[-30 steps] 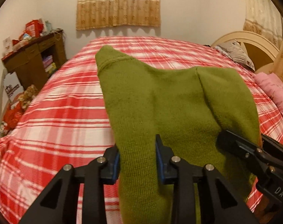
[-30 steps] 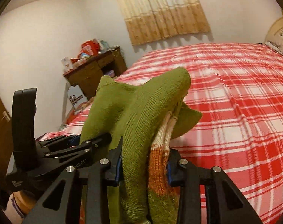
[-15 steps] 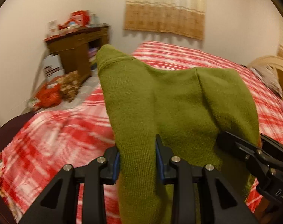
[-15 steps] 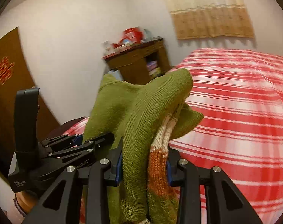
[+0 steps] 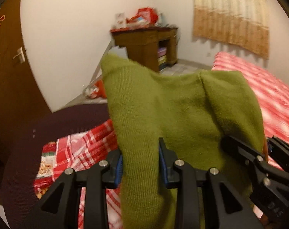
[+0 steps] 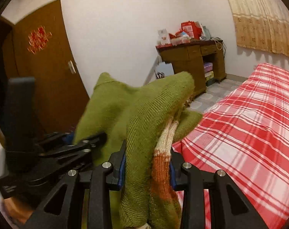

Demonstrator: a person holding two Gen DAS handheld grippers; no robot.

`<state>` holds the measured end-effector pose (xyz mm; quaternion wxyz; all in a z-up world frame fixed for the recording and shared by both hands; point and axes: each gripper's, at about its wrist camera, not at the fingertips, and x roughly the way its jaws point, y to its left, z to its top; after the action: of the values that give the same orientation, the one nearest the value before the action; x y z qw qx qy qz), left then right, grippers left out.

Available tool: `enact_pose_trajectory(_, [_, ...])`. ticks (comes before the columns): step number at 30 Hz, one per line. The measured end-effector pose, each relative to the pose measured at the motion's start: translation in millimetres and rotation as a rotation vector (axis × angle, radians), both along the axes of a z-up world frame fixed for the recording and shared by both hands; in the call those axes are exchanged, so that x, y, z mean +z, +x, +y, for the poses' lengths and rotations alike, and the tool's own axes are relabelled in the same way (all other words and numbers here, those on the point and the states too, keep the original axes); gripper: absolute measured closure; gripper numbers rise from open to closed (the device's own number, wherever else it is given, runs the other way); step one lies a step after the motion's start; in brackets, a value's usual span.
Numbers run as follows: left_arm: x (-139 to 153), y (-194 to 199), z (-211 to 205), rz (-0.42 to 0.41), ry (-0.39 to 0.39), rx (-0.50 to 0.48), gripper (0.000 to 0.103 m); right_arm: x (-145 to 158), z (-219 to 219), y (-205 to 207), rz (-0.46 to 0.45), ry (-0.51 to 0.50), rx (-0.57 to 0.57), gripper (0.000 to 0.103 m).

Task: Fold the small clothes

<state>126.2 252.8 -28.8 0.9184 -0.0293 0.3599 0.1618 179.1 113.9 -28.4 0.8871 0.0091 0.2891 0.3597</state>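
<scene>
I have the green knitted garment (image 5: 182,118) lifted off the bed (image 6: 249,129), pinched on two neighbouring edges: my left gripper (image 5: 140,164) is clamped on a thick green fold, my right gripper (image 6: 147,168) on green cloth bunched with an orange-and-cream striped cuff. The piece is bunched and slack between them, the bed to the right and below, the wooden desk (image 6: 192,63) and the door (image 6: 45,72) far off to the left. My worry is the bulk: the layers could slide out of one pinch, or the garment could land crumpled near the bed's left edge and slip off.
</scene>
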Motion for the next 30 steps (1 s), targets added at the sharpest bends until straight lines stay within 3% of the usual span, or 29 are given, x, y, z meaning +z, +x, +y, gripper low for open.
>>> enact_pose_trajectory(3, [-41,22,8,0.081,-0.008,0.047,0.065,-41,16,34,0.062,-0.077,-0.042,0.067])
enact_pose_trajectory(6, [-43,28,5,0.055,-0.006,0.043,0.062,-67,20,54,0.091,-0.1,-0.069,0.067])
enact_pose_trajectory(11, [-47,35,8,0.051,-0.024,0.064,0.055,-69,20,60,0.096,-0.109,-0.082,0.064])
enact_pose_trajectory(15, [-45,30,14,0.052,-0.029,0.049,0.053,-65,11,66,0.159,-0.088,-0.114,0.039])
enact_pose_trajectory(18, [-41,25,17,0.061,-0.012,0.054,0.047,-56,-6,52,0.208,-0.045,-0.131,0.038])
enact_pose_trajectory(23, [-33,0,24,0.066,-0.124,0.031,0.043,-44,-37,17,0.208,0.026,-0.109,0.035])
enact_pose_trajectory(30, [-29,-34,17,0.053,-0.256,-0.04,0.04,-76,-41,-16,0.259,-0.069,-0.029,0.034])
